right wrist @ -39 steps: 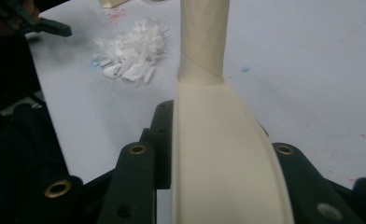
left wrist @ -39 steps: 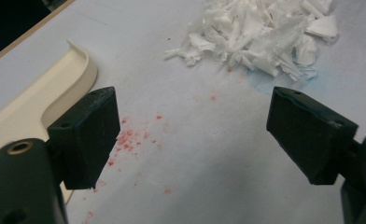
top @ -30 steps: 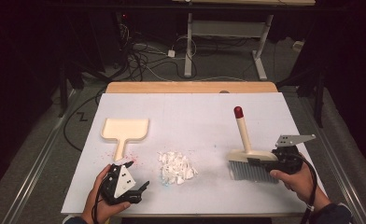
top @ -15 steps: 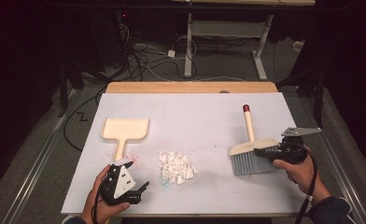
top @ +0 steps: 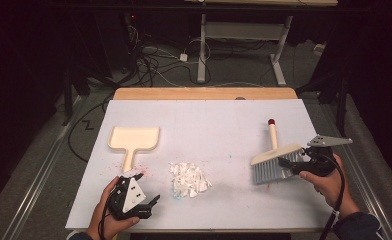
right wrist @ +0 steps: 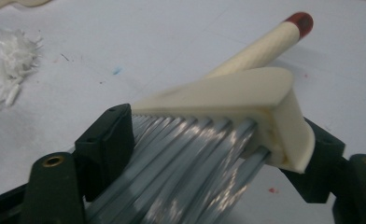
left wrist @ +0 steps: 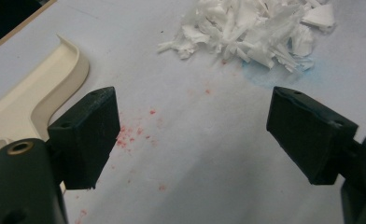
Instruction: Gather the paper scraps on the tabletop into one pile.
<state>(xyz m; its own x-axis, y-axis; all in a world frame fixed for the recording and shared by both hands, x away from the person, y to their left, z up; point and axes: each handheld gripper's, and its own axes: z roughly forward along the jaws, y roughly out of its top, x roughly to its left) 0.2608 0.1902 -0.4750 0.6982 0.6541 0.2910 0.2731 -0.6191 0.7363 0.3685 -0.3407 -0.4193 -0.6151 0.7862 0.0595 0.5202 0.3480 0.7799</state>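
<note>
The right gripper (top: 290,164), jaws just opening, straddles the brush (top: 274,162); at eight o'clock, the left gripper (top: 149,189) gapes empty.

Looking along the right gripper (right wrist: 209,154), fingers (right wrist: 104,140) having just been spreading, standing wide at 8 and 4 o'clock. Lying between them, a brush (right wrist: 228,100): grey bristles (right wrist: 186,158) blurring toward 6 o'clock, cream handle running to a red tip at 1 o'clock. Sitting at 10 o'clock on the white bench (right wrist: 125,42), shredded paper (right wrist: 6,65).
</note>
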